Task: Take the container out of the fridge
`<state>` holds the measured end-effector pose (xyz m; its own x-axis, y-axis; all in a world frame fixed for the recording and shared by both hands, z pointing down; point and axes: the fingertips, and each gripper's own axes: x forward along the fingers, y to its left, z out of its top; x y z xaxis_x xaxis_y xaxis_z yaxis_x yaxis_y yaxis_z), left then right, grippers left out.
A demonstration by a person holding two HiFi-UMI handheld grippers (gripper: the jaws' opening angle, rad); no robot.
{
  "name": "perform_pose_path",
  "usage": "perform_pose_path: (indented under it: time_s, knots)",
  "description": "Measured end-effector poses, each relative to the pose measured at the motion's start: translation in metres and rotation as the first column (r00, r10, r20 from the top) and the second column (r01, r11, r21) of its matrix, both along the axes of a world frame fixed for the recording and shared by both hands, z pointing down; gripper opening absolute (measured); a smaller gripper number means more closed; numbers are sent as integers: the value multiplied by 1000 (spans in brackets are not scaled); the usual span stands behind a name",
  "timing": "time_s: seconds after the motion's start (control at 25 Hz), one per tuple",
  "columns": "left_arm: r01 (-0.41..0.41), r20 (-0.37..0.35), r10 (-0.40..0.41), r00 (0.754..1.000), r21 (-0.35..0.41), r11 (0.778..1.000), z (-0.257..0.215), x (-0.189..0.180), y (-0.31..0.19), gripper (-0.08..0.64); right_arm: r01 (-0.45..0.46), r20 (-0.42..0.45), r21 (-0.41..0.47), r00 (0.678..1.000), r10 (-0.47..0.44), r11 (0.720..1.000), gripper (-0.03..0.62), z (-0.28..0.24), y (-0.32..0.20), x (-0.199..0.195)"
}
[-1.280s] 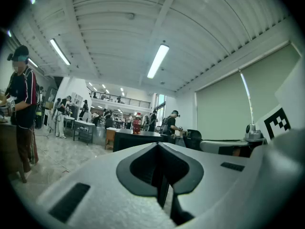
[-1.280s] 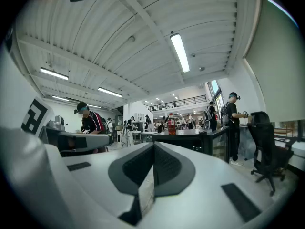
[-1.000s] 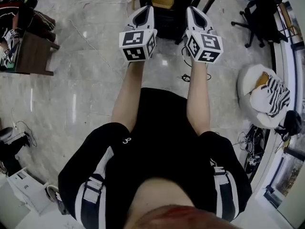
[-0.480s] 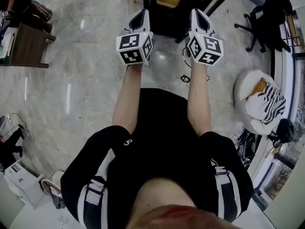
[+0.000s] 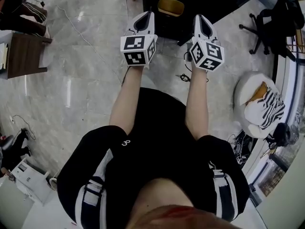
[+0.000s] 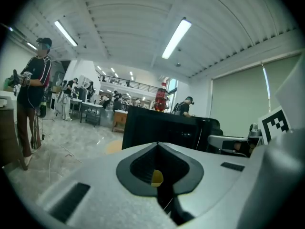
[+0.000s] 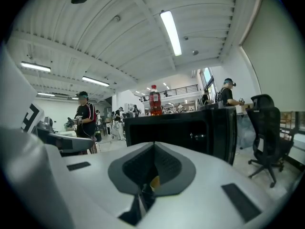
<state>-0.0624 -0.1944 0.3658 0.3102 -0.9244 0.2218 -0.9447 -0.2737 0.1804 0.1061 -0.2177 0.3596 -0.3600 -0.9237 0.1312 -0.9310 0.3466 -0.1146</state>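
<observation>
Our white left gripper [image 5: 148, 15] and white right gripper [image 5: 200, 19] face the low black fridge [image 5: 215, 0]. We keep both pairs of jaws pressed together, empty.

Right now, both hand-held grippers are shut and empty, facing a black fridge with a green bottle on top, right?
No: the bottle on the fridge is red, not green, as the right gripper view shows. Both hand-held grippers, left and right, are shut and empty.

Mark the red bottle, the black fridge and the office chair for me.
red bottle [image 7: 154, 102], right gripper view, on its red body.
black fridge [image 7: 176, 130], right gripper view, on its dark front.
office chair [image 7: 263, 117], right gripper view, on its backrest.
</observation>
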Motion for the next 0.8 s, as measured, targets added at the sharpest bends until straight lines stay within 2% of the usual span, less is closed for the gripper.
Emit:
perform_pose_path:
  time_s: [0.24, 0.48, 0.6, 0.68, 0.8]
  knots:
    - [-79, 6, 81, 997, -125, 989, 47, -6, -62, 8, -45, -14, -130, 999, 43, 990, 12, 52, -54, -17]
    - [-120, -49, 111, 993, -225, 967, 95, -4, -90, 8, -54, -91, -235, 995, 33, 970, 12, 105, -78, -30]
    - [-109, -63, 97, 993, -248, 963, 106, -6, -92, 8, -36, -137, -293, 991, -5, 956, 12, 132, -75, -33]
    - [-89, -97, 66, 993, -262, 961, 110, -11, -100, 8, -15, -179, -320, 983, -45, 947, 13, 147, -80, -38]
    - [-56, -158, 11, 987, -288, 956, 118, -19, -103, 8, 63, -267, -369, 949, -170, 927, 14, 174, -84, -53]
